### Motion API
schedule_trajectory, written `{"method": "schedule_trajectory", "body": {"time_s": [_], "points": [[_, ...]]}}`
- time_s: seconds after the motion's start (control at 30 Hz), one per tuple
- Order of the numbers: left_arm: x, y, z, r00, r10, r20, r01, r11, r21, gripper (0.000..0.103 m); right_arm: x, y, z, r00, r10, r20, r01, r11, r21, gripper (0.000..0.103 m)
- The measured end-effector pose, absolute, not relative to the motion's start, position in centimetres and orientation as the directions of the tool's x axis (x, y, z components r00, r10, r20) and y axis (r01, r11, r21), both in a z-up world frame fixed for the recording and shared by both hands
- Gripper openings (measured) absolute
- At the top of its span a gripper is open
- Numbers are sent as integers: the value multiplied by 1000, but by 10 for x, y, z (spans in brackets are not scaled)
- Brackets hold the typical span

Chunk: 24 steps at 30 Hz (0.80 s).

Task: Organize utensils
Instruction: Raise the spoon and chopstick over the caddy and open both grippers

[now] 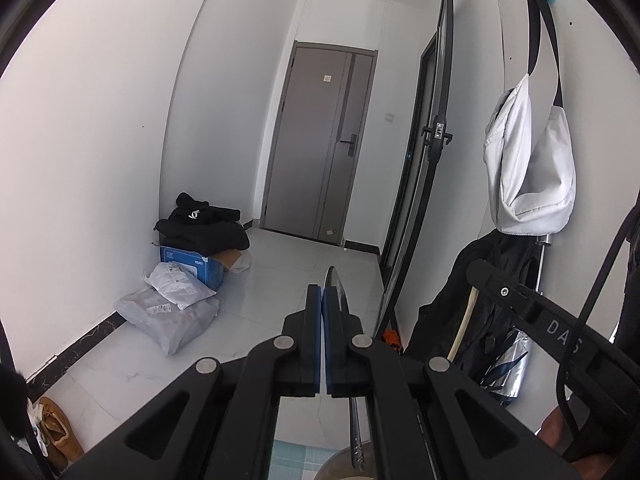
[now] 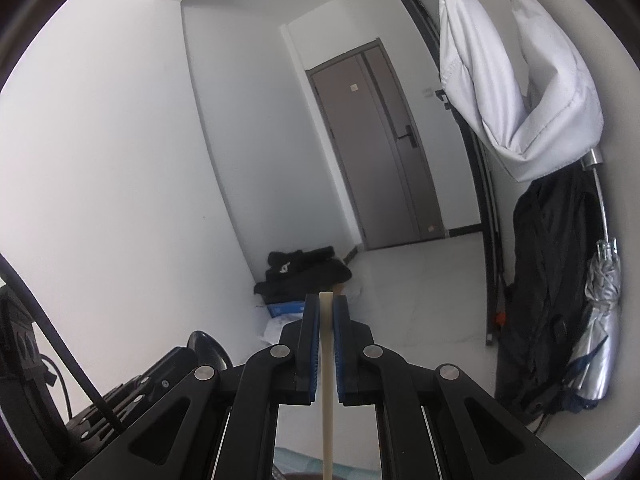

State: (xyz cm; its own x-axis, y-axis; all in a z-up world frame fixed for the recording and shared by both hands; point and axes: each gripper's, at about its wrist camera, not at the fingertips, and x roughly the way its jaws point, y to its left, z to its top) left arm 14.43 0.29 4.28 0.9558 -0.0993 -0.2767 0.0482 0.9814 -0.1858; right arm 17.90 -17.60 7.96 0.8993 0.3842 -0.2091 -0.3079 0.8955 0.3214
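Mid-task: left hand-held gripper point(image 1: 322, 300) clenched on a spoon point(image 1: 335, 280); right hand-held gripper point(image 2: 325, 312) grasping a chopstick point(image 2: 326, 360). Both utensils are aloft, not yet stowed; no holder is clearly visible.

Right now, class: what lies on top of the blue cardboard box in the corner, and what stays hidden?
A heap of black clothing lies on the blue box, covering most of its top. One brown flap shows beside it. The box's contents cannot be seen.

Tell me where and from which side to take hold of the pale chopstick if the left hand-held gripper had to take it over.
Grip the chopstick on its bare shaft below the right hand-held gripper, coming from the side. It stands upright and thin, so jaws closing across it fit; the top is already clamped.
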Motion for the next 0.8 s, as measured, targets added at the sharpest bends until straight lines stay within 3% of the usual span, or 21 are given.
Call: {"method": "schedule_trajectory", "body": {"time_s": [0.43, 0.8], "points": [[130, -15, 26, 968, -80, -238, 71, 997, -43, 0, 183, -181, 58, 882, 392, -262, -293, 891, 347, 6], [127, -20, 15, 951, -124, -283, 123, 992, -21, 0, 175, -179, 50, 853, 420, -310, -309, 885, 349, 6]]}}
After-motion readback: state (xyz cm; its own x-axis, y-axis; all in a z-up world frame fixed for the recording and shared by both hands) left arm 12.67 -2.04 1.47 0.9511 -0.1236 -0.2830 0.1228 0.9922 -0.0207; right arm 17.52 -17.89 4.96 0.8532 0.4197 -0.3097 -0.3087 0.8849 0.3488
